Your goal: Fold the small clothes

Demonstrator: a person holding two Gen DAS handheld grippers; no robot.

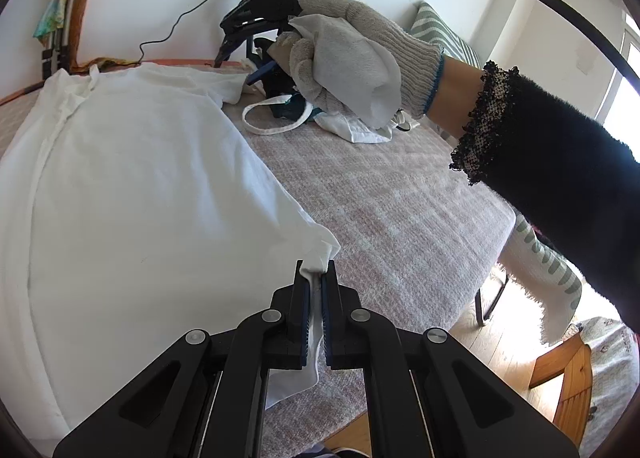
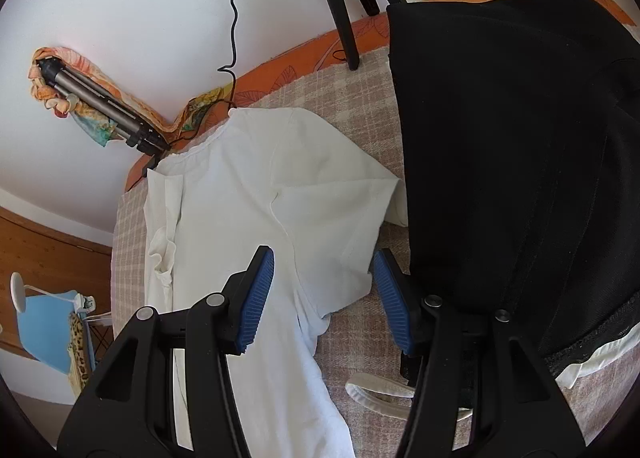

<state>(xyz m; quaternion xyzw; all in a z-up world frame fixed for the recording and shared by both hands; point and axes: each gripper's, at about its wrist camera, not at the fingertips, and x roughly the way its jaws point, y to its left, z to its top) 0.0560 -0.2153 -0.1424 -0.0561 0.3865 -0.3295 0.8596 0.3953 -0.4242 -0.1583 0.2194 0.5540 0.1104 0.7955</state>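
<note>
White cotton is filling the left of the left wrist view: one white shirt [image 1: 132,186] is lying spread on the checked table cover [image 1: 384,226], its near corner reaching toward the camera. The left gripper [image 1: 316,278] is clamping that corner, its two blue pads pressed together on the fabric, with a loose flap of cloth hanging below the jaws. To the right of the shirt's slanting edge, a broad bare stretch of cover is running to the table's right edge, beyond which wooden floor is showing. At the far end, one small heap of clothes [image 1: 340,122] is sitting beside the shirt's sleeve. Above it one gloved hand [image 1: 360,58] is gripping the right gripper [image 1: 240,54], with a black sleeve [image 1: 560,186] trailing right.

In the right wrist view, the same shirt [image 2: 256,194] is lying flat, neckline toward the orange-edged wall side. The right gripper [image 2: 324,290] is hovering over the sleeve, its two fingers standing apart and touching nothing. One black garment [image 2: 512,162] is covering the right, overlapping the sleeve's tip.
</note>
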